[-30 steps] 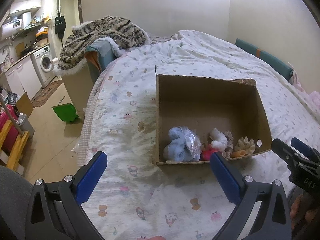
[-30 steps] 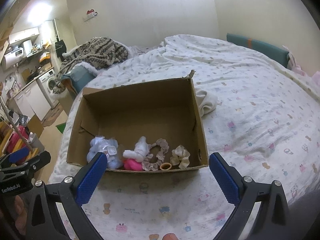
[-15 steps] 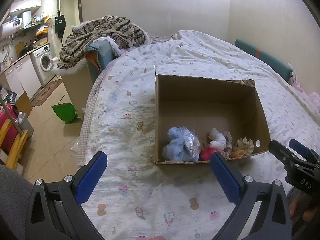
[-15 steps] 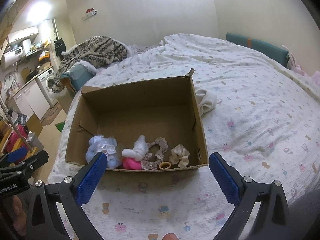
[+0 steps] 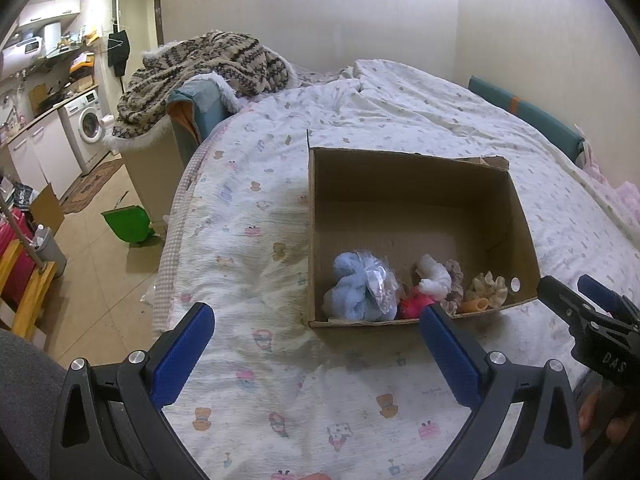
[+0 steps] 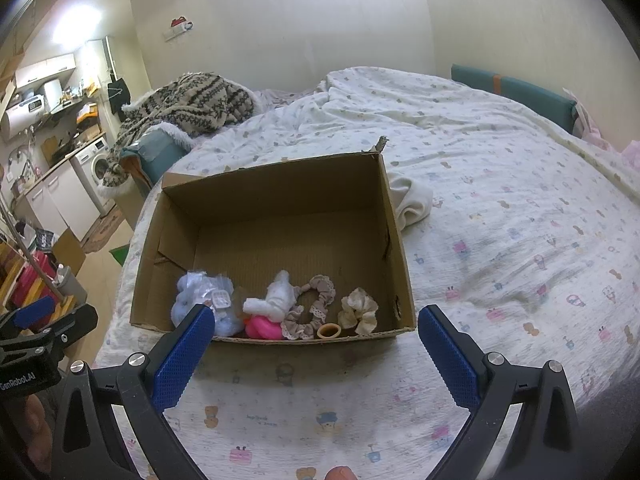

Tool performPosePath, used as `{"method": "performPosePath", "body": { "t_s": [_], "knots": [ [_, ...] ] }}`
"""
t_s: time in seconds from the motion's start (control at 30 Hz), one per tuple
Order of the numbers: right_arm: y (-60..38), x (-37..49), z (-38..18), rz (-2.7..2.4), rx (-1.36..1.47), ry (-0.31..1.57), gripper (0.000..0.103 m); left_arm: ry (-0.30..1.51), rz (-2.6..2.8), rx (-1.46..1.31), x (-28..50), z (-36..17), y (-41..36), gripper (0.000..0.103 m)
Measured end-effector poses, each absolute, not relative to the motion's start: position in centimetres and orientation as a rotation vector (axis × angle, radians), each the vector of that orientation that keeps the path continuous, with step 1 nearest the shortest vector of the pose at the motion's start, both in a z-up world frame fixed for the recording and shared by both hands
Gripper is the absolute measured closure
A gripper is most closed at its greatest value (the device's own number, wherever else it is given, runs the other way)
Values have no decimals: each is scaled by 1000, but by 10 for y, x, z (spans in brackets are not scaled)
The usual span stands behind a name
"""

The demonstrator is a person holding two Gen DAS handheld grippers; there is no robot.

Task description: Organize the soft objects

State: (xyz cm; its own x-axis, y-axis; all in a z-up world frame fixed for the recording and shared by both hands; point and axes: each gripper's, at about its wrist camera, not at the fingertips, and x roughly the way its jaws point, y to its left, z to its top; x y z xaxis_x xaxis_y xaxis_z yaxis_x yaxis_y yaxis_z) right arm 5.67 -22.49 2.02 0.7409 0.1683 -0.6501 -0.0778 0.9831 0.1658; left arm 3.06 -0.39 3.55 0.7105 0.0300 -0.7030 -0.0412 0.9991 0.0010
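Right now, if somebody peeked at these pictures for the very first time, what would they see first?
Probably the open cardboard box in the middle of the bed, with a row of soft things along its near wall: a fluffy blue bundle, a bright pink item and frilly scrunchies. Both open grippers, left and right, hover empty in front of it.

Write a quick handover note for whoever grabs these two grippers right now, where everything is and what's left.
Left gripper: open, empty, low over the bed.
Right gripper: open, empty, facing the box.
Cardboard box sits on the bedspread. Along its near wall lie the blue plush, white cloth, pink toy, lace scrunchie, small ring, cream scrunchie.
Left: white cloth bundle outside, beside the box's right wall, probably next.
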Motion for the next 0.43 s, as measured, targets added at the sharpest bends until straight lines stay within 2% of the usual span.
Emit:
{"method": "performPosePath", "body": {
  "t_s": [0.43],
  "knots": [
    [-226,57,17,131,136,728,0,790,32,-13,32,34,-4,1]
  ]
}}
